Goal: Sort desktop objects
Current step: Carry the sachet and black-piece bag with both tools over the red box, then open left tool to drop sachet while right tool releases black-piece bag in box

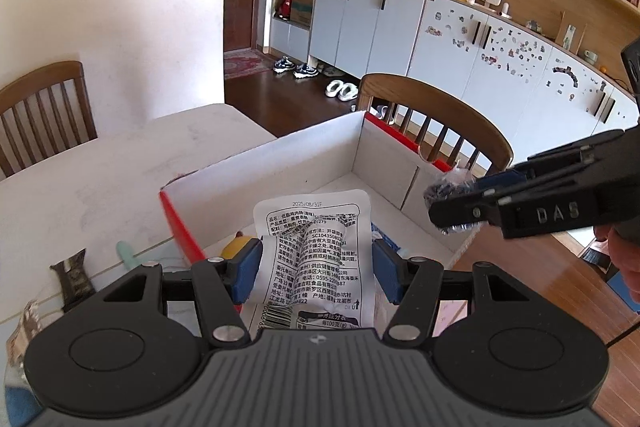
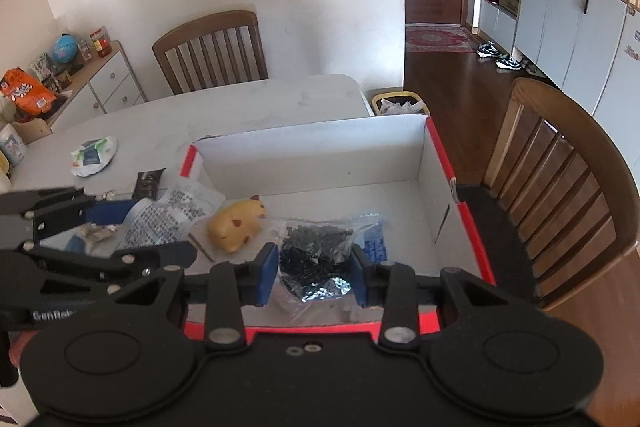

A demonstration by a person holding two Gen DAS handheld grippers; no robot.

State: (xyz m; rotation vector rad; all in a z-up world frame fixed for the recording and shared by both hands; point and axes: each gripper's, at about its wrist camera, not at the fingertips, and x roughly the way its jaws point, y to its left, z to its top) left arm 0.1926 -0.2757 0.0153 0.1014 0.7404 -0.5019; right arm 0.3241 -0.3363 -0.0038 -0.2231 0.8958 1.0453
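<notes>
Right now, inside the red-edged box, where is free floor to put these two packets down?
Free: the box floor along its far wall and right corner. Crowded: the near left, with the yellow toy, and the near edge, where a blue packet lies.

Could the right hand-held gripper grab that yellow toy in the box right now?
Probably not: the right hand-held gripper is already shut on a bag of small black parts, though the yellow toy lies uncovered nearby.
</notes>
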